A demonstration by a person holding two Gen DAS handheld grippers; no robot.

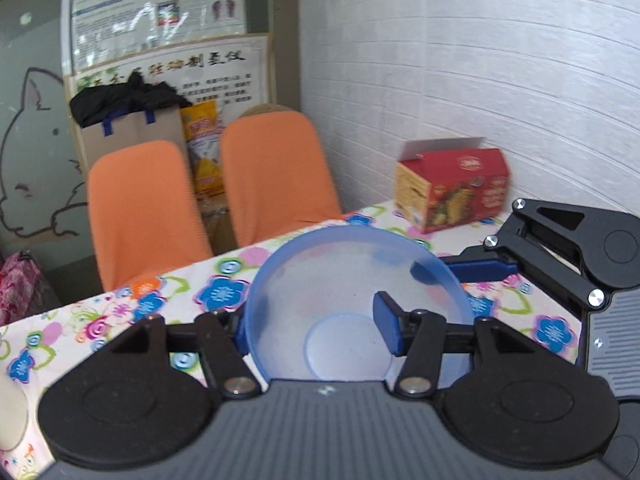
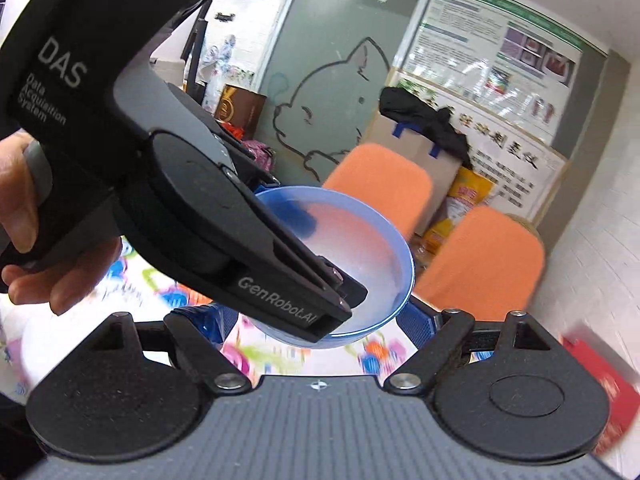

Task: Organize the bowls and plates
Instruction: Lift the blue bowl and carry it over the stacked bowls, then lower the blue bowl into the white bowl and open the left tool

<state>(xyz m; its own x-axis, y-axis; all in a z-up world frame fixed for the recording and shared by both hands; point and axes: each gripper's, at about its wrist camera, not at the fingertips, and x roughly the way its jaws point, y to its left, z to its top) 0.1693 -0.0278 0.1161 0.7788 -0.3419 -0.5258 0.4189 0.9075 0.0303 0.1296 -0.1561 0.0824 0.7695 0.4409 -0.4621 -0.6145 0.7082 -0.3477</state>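
A translucent blue bowl (image 1: 340,280) hangs tilted above the table, its inside facing the left wrist camera. My left gripper (image 1: 313,328) straddles its left wall: one finger (image 1: 386,328) is inside, the other shows dimly behind the wall, and the bowl is held there. From the right, a blue finger (image 1: 480,270) of my right gripper reaches the bowl's far right rim. In the right wrist view the bowl (image 2: 360,248) sits just ahead of my right gripper (image 2: 318,320), whose fingers stand wide apart on either side of its lower edge. The left gripper's housing (image 2: 192,208), held by a hand (image 2: 24,216), hides the bowl's left part.
A flowered tablecloth (image 1: 224,292) covers the table. A red carton (image 1: 452,190) stands at its far right by the white wall. Two orange chairs (image 1: 144,208) (image 1: 276,176) are pushed against the far edge. A pale rounded object (image 1: 12,408) lies at the near left.
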